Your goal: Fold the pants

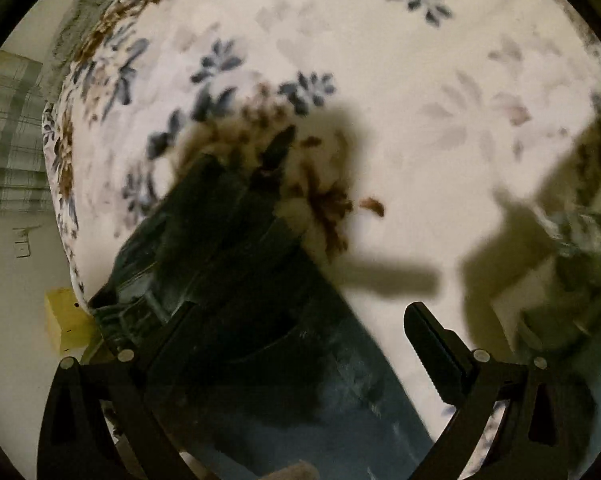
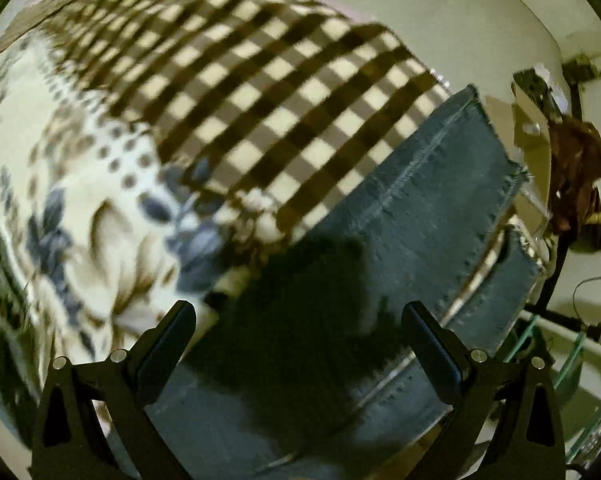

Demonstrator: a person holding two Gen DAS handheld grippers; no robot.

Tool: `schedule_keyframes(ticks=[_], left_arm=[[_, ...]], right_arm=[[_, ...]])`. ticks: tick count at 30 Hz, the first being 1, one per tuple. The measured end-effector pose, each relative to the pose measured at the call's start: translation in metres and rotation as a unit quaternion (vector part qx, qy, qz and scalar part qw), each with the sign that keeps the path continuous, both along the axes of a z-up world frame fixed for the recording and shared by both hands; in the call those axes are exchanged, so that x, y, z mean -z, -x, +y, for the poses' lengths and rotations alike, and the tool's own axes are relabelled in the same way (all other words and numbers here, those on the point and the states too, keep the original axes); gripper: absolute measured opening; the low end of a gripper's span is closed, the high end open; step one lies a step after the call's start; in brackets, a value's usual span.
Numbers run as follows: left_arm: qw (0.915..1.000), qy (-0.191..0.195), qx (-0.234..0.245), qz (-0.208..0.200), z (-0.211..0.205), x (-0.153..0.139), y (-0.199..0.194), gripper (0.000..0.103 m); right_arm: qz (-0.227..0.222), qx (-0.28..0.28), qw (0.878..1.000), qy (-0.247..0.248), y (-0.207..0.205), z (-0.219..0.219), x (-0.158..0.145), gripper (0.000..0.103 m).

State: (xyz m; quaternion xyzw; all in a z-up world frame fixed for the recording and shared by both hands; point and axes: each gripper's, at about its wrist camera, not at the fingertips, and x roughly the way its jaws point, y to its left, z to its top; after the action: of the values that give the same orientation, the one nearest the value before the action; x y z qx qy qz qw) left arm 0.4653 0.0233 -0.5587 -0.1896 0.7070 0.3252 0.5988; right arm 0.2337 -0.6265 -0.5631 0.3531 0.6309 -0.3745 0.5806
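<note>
A: Where are the dark blue denim pants?

B: Spread on the bed's white floral bedspread, legs reaching the brown-and-cream checked blanket, hems near the edge.

A: And the grippers?

B: The left gripper hovers with fingers spread over the waist end; the right gripper hangs likewise spread above the legs. Neither pinches cloth.

A: Advice?

B: I'd lower each flat, catch the fabric's edge through both layers, then lift evenly so the fold lands square.
</note>
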Motion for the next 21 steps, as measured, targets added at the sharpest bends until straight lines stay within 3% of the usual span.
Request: schedule_keyframes(ticks=[4,6,7,9,10,11,13,15,17,21], left_arm=[[0.9997,-0.004,0.014,0.019,-0.001,0.025,-0.003,0.103],[0.9997,-0.006,0.022,0.008,-0.001,0.028,-0.002,0.091],[0.9998,-0.002,0.021,-0.002,0.001,0.027,-0.001,0.084],[0.9994,0.006,0.012,-0.031,0.007,0.022,0.003,0.045],[0.9991,0.001,0.008,-0.041,0.011,0.017,0.006,0.034],[0.999,0.0,0.002,-0.045,0.016,0.015,0.009,0.021],[0.997,0.022,-0.02,-0.071,0.026,0.009,0.017,0.015],[0.9936,0.043,-0.035,-0.099,0.035,0.0,0.027,0.009],[0.9897,0.06,-0.038,-0.124,0.041,-0.012,0.035,0.007],[0.98,0.096,-0.05,-0.167,0.056,-0.041,0.056,0.005]], right_arm=[[0.018,0.026,1.0,0.0,-0.008,-0.015,0.026,0.103],[0.029,0.036,0.999,0.005,-0.011,-0.02,0.034,0.101],[0.03,0.041,0.999,0.007,-0.011,-0.023,0.037,0.1],[0.033,0.046,0.998,0.013,-0.012,-0.029,0.04,0.092],[0.035,0.048,0.998,0.015,-0.011,-0.033,0.042,0.089],[0.041,0.052,0.998,0.019,-0.009,-0.037,0.042,0.081],[0.046,0.055,0.997,0.029,-0.003,-0.042,0.04,0.062],[0.044,0.062,0.997,0.032,0.005,-0.047,0.037,0.027],[0.038,0.064,0.997,0.032,0.015,-0.051,0.029,0.01],[0.013,0.019,0.997,0.068,0.019,-0.043,-0.001,0.004]])
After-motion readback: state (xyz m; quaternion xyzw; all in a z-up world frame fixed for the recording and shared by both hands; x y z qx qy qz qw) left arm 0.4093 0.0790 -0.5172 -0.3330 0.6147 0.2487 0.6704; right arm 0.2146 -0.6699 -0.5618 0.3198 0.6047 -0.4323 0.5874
